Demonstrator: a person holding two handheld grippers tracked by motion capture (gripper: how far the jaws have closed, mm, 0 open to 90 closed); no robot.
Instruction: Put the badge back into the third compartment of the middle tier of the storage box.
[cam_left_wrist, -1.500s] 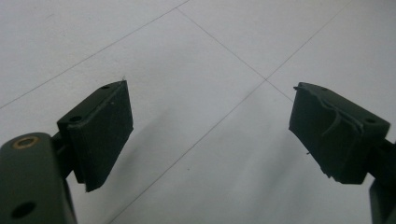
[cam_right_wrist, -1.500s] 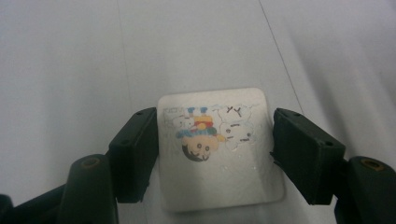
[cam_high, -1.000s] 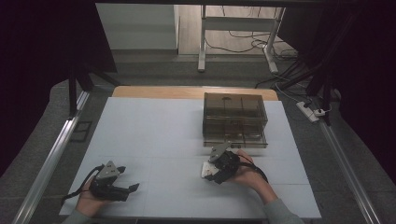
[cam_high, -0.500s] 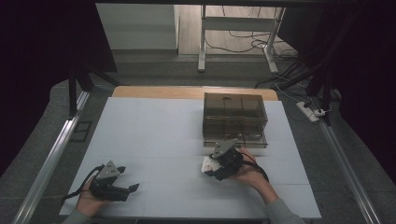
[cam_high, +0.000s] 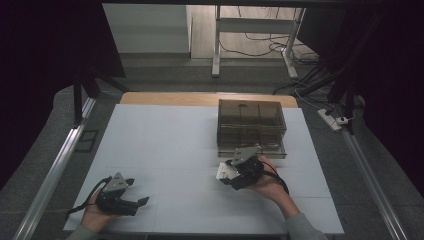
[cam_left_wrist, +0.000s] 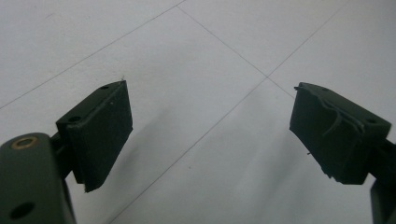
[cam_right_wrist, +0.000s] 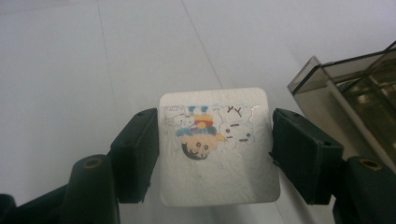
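Observation:
A white square packet (cam_right_wrist: 217, 149) with rounded corners and a cartoon print sits between the two black jaws of my right gripper (cam_right_wrist: 215, 151), which press on its left and right edges. In the high view this right gripper (cam_high: 231, 172) holds the packet (cam_high: 223, 172) just above the table, a little in front of a smoky transparent box (cam_high: 251, 127). My left gripper (cam_high: 141, 202) rests at the table's front left. Its jaws stand wide apart with nothing between them over the bare white table (cam_left_wrist: 201, 70) in the left gripper view, around the left gripper (cam_left_wrist: 210, 133).
The transparent box has several compartments, and its corner (cam_right_wrist: 322, 79) shows at the right of the right gripper view. The white tabletop (cam_high: 160, 140) has metal rails along both sides. Cables and a power strip (cam_high: 332, 119) lie on the floor beyond.
The right gripper with the packet has shifted slightly towards the box. The left gripper has stayed where it was.

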